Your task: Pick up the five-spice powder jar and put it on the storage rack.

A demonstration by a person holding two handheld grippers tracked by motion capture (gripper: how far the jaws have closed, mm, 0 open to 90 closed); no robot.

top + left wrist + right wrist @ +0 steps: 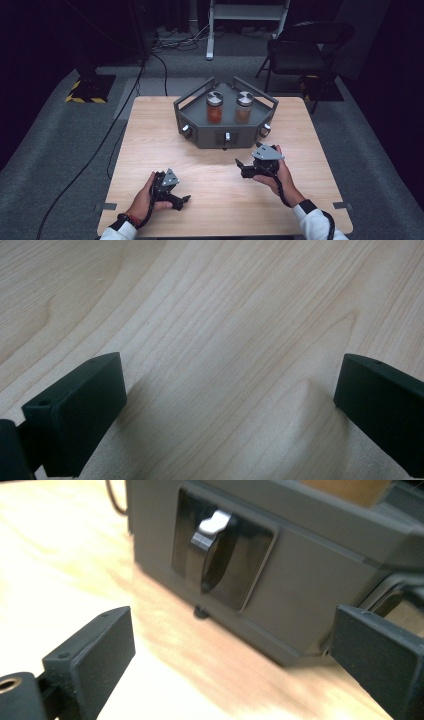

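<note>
Your right claw (230, 665) stands apart before the grey rack's (200, 131) small front knob (212, 527); it looks stiff and slippery, so pinch its flat sides.

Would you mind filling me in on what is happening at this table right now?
A person sits at the wooden table with a gripper in each hand. The right gripper is open and held near the front of a dark grey tray unit, its jaws facing a lever set in a recess on the front panel. Two spice jars, one reddish and one brownish, stand on top. The left gripper rests low over bare wood, open, holding nothing.
</note>
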